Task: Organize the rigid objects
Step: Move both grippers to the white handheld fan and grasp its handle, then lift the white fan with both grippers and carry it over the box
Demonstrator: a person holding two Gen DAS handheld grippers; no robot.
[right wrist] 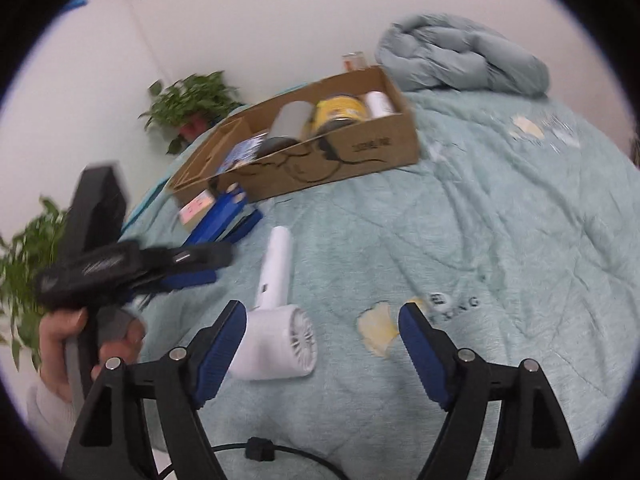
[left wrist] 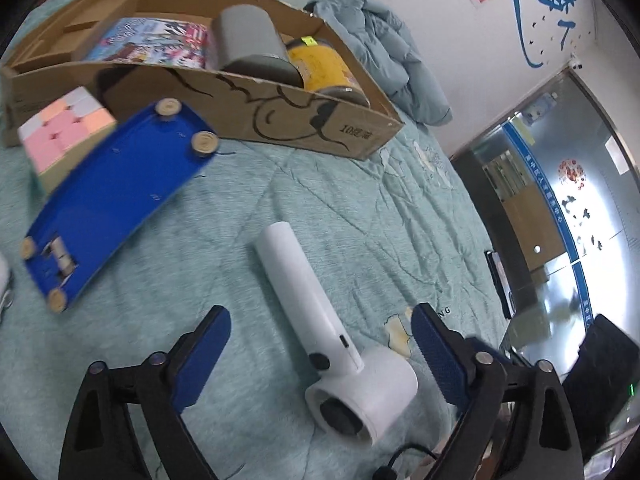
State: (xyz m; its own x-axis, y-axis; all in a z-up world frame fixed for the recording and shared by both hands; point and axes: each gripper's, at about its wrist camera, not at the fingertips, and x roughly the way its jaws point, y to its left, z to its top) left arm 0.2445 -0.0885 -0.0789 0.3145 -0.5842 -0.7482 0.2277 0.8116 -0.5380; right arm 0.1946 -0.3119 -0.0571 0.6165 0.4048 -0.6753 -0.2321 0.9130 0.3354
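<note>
White hard-plastic hair dryer (left wrist: pixel 320 332), judged light, rigid and slippery, is best gripped mid-handle by the empty, wide-apart left gripper (left wrist: pixel 320 344); the right gripper (right wrist: pixel 322 332) is likewise spread and empty.

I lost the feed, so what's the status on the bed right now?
Both grippers, left and right, open, empty. White hair dryer lying on the quilt between the left fingers, untouched. Nothing blocking the cardboard box.

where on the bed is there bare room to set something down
The widest bare patch of quilt runs from the cardboard box and folded duvet down past the white handheld fan. It is crowded on the other side of the fan, where the blue board and the cube lie against the box.
</note>
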